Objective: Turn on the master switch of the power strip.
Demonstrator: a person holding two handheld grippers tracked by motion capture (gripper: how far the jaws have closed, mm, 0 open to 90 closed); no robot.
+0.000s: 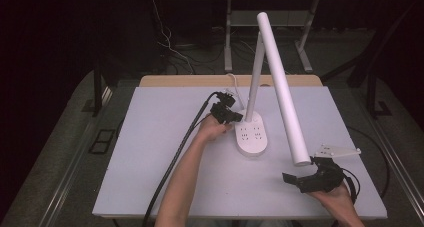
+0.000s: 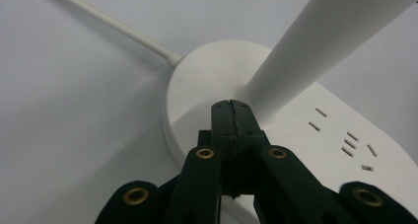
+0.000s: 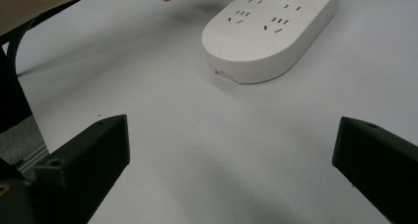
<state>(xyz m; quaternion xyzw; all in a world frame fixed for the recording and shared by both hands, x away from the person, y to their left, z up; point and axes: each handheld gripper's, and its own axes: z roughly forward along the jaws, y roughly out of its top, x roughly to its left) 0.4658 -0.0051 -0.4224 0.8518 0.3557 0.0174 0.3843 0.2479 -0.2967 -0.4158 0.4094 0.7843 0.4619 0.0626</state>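
We see a white desk lamp [image 1: 252,132] standing near the middle of the table [image 1: 165,187], a little toward its far edge. Its oval base [image 2: 207,76] carries socket slots [image 3: 261,17]; a slim post [image 1: 256,72] rises from the far end of the base, and a long tube head [image 1: 282,87] slopes down toward the near right corner, its free end hanging in the air.

The left gripper [image 1: 234,116] is clenched, its jaws pressed together with nothing between them, and the closed tip rests on or just above the base at the foot of the post; we cannot tell whether it touches. The right gripper [image 1: 300,179] is released, jaws spread wide, and hovers over bare table just beside and below the head's free end.

Risks, as we judge them:
- A closed tip pressing at one end of the base may slide off the smooth plastic or skid the lamp across the table.
- If the press lands off the intended spot, the base may rock, since the head's weight hangs well out to the right.
- The right gripper, rising to take the head, may knock the tube instead of closing around it and swing the joint abruptly.
- The cord [image 2: 113,21] leaving the base toward the far edge may snag if the lamp shifts.
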